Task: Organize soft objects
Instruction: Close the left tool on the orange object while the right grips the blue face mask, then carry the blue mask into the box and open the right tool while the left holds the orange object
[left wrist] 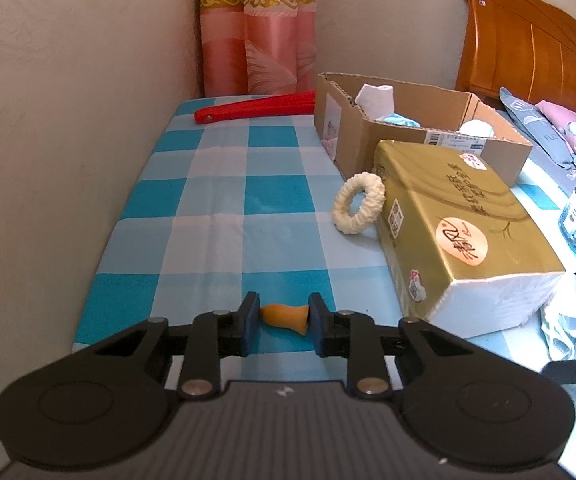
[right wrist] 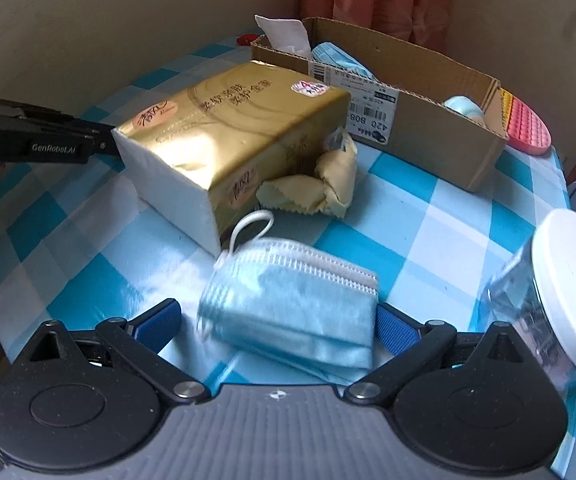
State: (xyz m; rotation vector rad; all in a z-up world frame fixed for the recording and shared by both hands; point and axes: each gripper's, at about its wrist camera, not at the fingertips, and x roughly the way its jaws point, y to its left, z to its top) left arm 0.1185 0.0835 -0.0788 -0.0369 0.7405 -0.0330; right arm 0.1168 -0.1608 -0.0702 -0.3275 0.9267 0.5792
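Presently, the left tongs (left wrist: 285, 322) are pinching a small orange soft piece (left wrist: 286, 317) between their blue pads, low over the checked blue-and-white cloth of the bench (left wrist: 224, 216). The piece is narrow at its left end and flared at its right; both pads press on it.

To the right of the left tongs, a gold pack of tissues (left wrist: 460, 236) lies on the cloth. A cream braided ring (left wrist: 358, 204) leans against the far left corner of that pack. Beyond it stands an open cardboard box (left wrist: 372, 136) holding white and pale blue soft items. A red folded object (left wrist: 256, 109) lies at the far edge of the bench, left of the box, before a pink curtain (left wrist: 258, 28).

The right tongs (right wrist: 278, 326) stand spread, one blue pad on each side of a folded blue face mask (right wrist: 292, 312) that lies on the cloth. The right pad is at the mask's edge; whether it touches cannot be told, and the left pad is clear of it. A crumpled yellow cloth (right wrist: 324, 188) rests against the near end of the tissue pack, just beyond the mask. A clear jar with a white lid (right wrist: 568, 288) stands at the right. A pink studded pad (right wrist: 526, 128) lies behind the box's right end.
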